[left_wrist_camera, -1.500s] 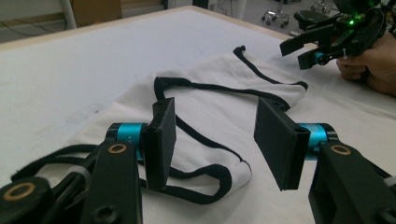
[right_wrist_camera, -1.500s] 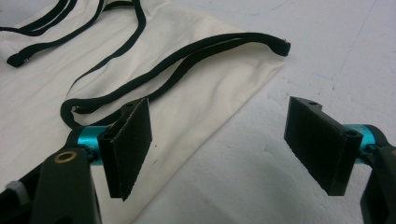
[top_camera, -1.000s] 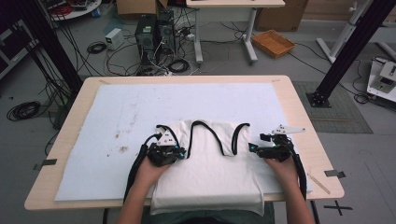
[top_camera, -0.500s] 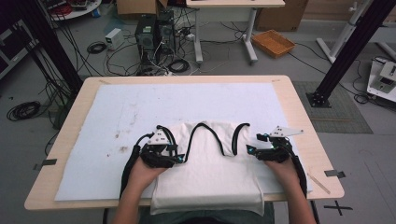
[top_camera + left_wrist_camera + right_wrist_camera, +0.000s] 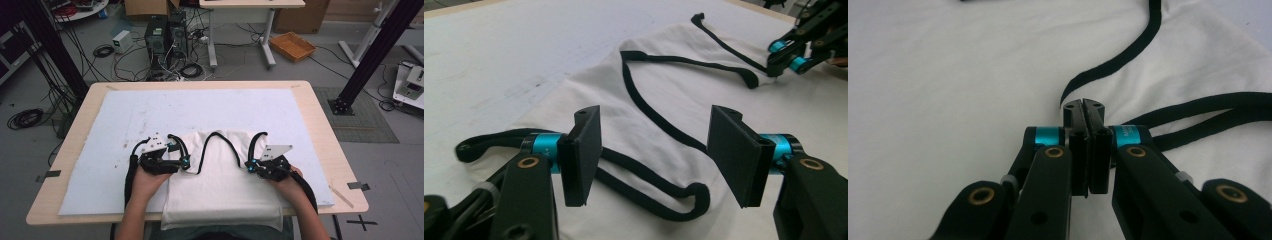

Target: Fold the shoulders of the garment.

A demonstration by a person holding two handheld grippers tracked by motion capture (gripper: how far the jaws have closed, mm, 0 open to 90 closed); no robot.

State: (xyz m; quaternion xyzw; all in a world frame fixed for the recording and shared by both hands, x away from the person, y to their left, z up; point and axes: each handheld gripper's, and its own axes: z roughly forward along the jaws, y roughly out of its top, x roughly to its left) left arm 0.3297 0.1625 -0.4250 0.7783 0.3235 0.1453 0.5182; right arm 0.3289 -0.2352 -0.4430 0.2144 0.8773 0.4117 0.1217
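White padding on the table (image 5: 320, 120) is carrying a white tank top (image 5: 220, 185); left gripper (image 5: 656, 155) is opening wide above its strap, right gripper (image 5: 1087, 150) is closing on fabric.

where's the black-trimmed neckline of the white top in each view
High view: the black U-shaped neckline trim of the white fabric tank top sits mid-table, between the two tools.
Left gripper view: the trim runs from upper centre down between the open jaws.
Right gripper view: a curved black strip at upper right, probably the same trim.
Shared landmark: the black strap loop by the right tool.
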